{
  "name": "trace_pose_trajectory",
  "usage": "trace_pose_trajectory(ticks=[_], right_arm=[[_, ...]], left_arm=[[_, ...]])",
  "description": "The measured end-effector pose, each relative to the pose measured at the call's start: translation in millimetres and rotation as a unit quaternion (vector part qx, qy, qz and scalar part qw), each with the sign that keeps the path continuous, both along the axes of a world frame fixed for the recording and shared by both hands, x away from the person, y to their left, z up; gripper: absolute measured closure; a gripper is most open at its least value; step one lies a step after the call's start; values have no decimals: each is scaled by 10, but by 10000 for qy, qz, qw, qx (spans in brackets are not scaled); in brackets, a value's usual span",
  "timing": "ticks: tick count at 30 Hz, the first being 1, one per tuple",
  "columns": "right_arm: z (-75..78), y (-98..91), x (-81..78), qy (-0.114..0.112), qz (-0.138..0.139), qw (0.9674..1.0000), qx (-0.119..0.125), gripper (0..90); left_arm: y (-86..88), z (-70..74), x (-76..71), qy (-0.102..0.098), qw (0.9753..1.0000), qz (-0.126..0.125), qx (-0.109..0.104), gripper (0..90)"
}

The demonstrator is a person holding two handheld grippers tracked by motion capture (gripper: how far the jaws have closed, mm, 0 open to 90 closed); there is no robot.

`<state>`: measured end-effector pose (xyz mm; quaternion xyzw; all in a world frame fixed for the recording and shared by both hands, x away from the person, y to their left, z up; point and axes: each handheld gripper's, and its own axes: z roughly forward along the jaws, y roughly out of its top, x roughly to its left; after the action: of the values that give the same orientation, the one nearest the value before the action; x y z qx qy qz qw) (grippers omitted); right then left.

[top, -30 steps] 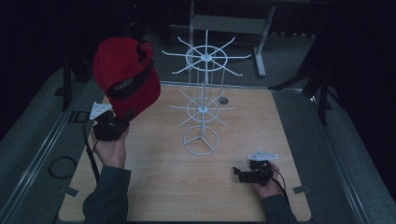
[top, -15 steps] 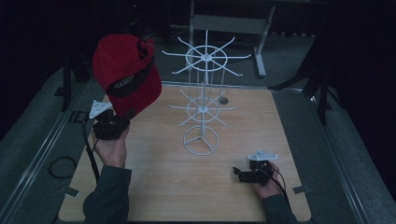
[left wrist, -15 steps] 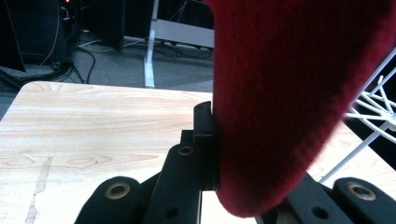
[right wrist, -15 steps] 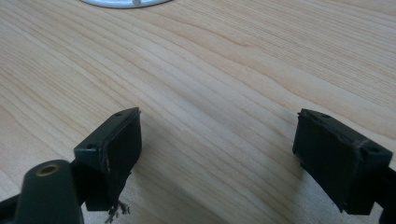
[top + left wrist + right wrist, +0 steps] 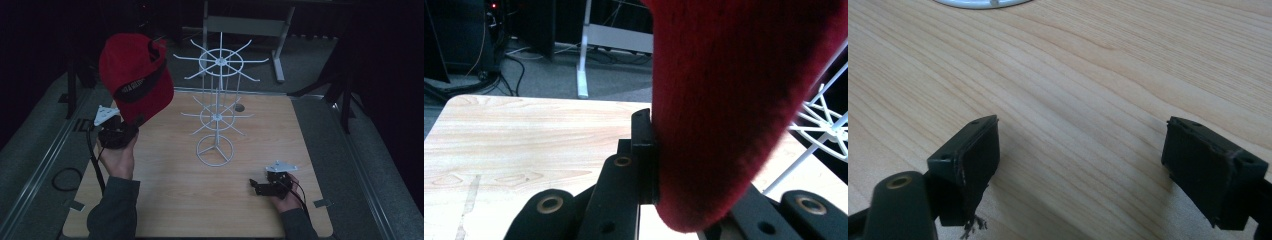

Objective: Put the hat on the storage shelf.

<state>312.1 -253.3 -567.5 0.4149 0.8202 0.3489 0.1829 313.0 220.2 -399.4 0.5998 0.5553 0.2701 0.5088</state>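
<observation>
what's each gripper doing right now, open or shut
Left gripper: shut on the red cap, held up off the table.
Right gripper: open, empty, low over the table.

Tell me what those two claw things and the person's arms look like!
Each claw is black, with two flat, blocky jaws on arms joined by brass-coloured rivets. The left claw and the right claw each carry a pale grey three-cornered plate on top. A black cable trails from each one. The person wears dark grey-green long sleeves. One jaw pad on the right claw looks frayed at its lower edge.
</observation>
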Motion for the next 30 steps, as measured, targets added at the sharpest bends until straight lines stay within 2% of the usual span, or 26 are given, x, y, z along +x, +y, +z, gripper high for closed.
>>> trace_pose_trajectory(ticks=[30], right_arm=[[1, 0, 0, 3, 1, 10000, -3, 153]], left_arm=[[-49, 165, -37, -181, 9998, -105, -22, 859]])
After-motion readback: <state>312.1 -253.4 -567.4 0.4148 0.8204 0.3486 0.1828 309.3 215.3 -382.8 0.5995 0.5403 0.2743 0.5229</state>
